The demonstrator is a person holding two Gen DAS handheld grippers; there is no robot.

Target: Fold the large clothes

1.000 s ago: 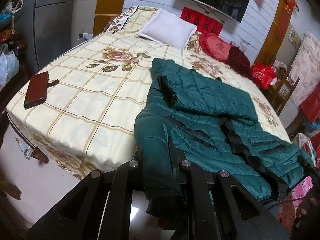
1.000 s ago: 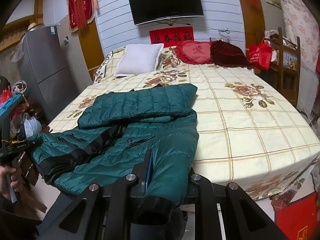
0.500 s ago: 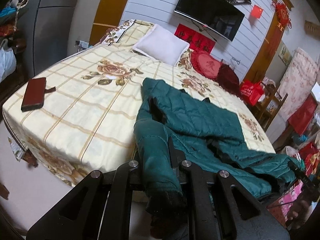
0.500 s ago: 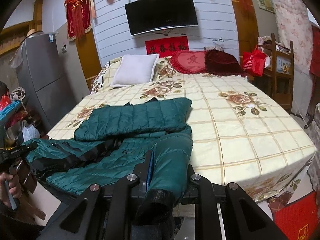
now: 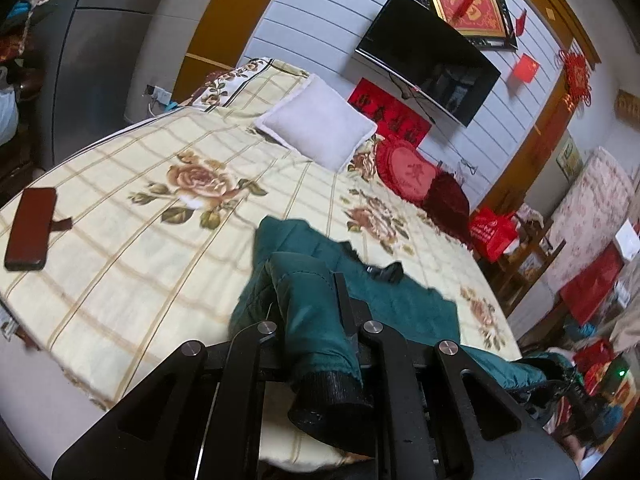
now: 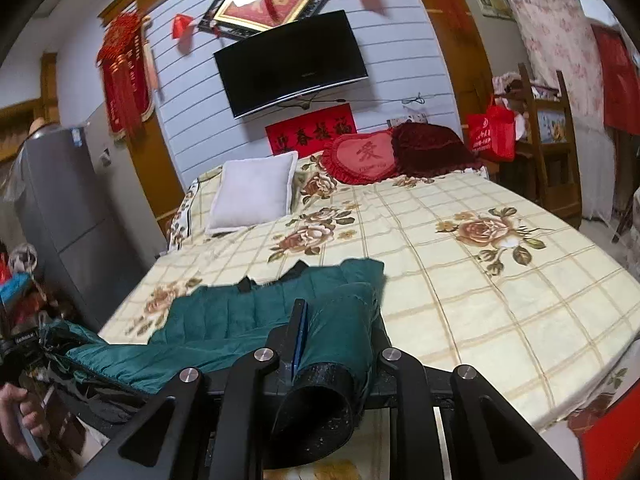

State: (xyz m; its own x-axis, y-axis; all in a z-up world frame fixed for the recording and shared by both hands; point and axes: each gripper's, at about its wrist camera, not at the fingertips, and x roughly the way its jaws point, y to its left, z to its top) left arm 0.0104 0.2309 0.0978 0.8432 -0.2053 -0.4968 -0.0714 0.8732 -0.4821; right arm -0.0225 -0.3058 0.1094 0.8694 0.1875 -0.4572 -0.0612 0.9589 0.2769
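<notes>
Two grippers, one cuffed end each.
We clamp the left gripper [image 5: 320, 328] and right gripper [image 6: 332, 332] on the green jacket [image 6: 240, 316]; its body stretches sideways between them, ahead over the bed [image 6: 480, 280].

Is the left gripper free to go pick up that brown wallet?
Probably not yet. The left gripper is shut on the green jacket's sleeve cuff. The wallet lies unobstructed far left on the bedspread.

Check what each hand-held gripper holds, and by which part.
Both hold the green padded jacket. The left hand-held gripper is shut on one sleeve near its black cuff; the right hand-held gripper likewise grips a sleeve near its cuff.
</notes>
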